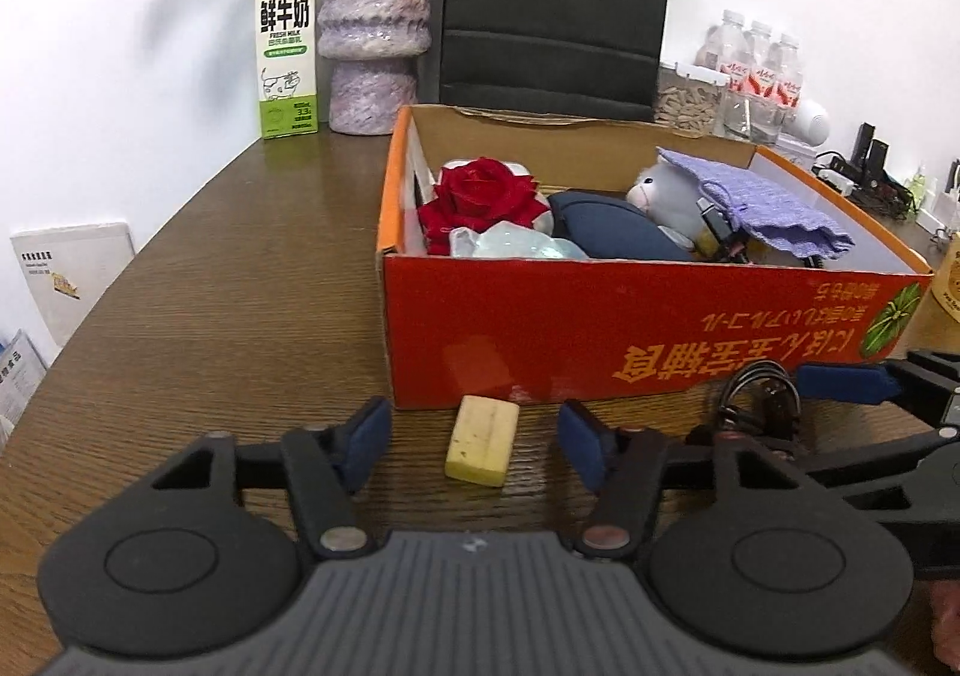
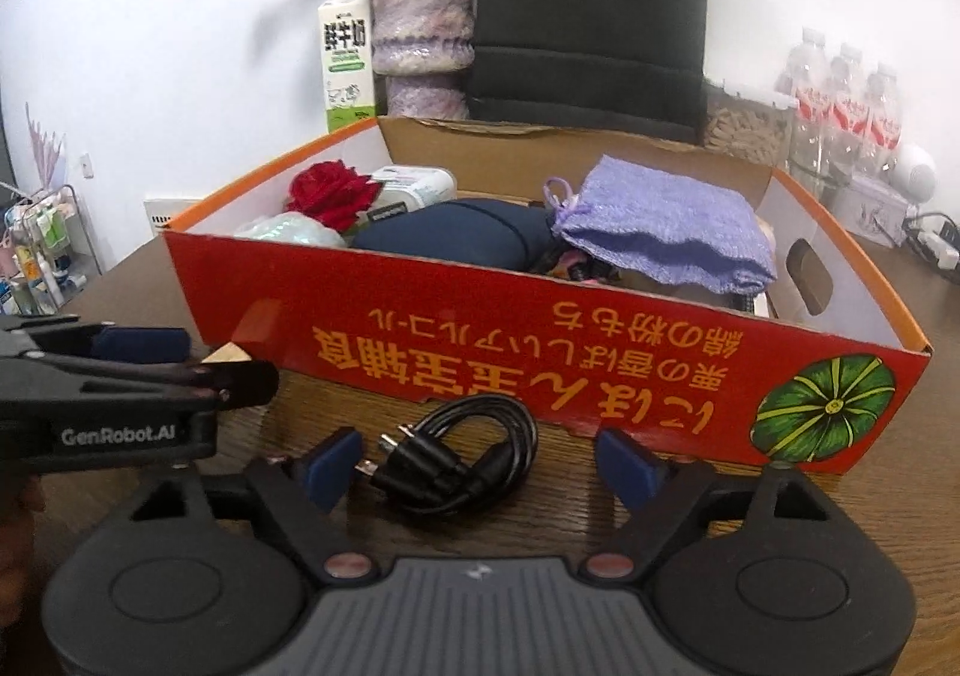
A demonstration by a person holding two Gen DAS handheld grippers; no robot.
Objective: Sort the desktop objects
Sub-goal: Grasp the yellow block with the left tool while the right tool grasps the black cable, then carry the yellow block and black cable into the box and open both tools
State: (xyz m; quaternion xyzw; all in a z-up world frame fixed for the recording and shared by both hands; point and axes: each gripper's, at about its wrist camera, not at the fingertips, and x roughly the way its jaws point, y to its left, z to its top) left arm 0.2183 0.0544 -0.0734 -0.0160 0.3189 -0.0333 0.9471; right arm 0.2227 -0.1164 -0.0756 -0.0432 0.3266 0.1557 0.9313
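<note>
Left wrist view: yellow eraser [image 1: 482, 448] between left hand-held gripper [image 1: 474, 445] pads, untouched.

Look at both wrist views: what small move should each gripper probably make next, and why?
Probably close the jaws. The left gripper already straddles the yellow eraser and the right gripper straddles the coiled black cable, both lying on the table before the red box; the pads seem not yet pressing.

"FRESH MILK" and "3.3" are printed on the milk carton [image 1: 286, 49] (beneath large Chinese characters). "GenRobot.AI" is marked on the left gripper [image 2: 198, 358]. Yellow East Asian script is printed upside down on the red box [image 2: 540, 370].
</note>
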